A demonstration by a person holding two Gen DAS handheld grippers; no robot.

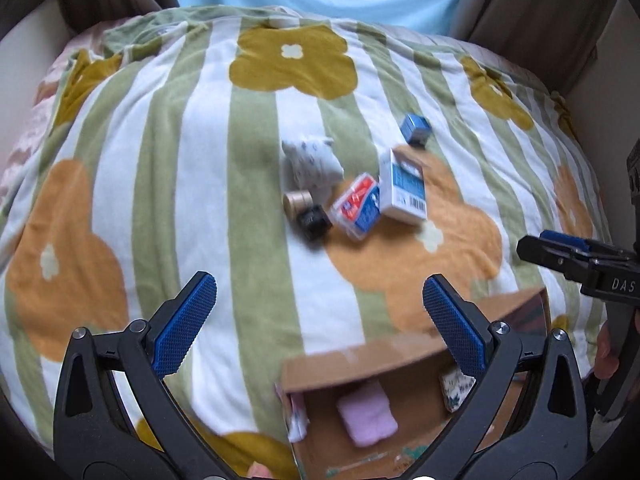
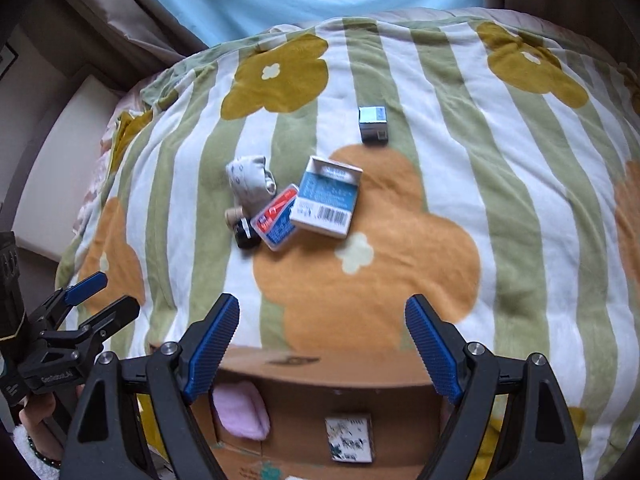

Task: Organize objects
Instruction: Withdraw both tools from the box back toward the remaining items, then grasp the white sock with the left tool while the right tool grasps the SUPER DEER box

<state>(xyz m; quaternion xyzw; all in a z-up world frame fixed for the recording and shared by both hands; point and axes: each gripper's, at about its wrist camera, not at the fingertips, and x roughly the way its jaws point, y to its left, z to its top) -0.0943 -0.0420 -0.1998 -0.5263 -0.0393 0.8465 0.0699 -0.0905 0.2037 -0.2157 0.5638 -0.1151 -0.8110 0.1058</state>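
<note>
On the soft striped blanket (image 2: 400, 80) a flat white-blue carton (image 2: 326, 196), a glossy red-blue packet (image 2: 276, 218) and a rolled sock (image 2: 250, 180) are seen clustered, while the left gripper (image 1: 320, 320) and right gripper (image 2: 322, 340), both spread apart and empty, are held above the cardboard box (image 2: 312, 412).

Both tools, left tool (image 1: 320, 298) and right tool (image 2: 322, 320), had black plastic arms, blue cross-hatched pads and silver pivot screws. White "DAS" lettering marked the right one. Fuzzy white cuff and dark bead bracelet showed at left hand (image 2: 36, 416).
</note>
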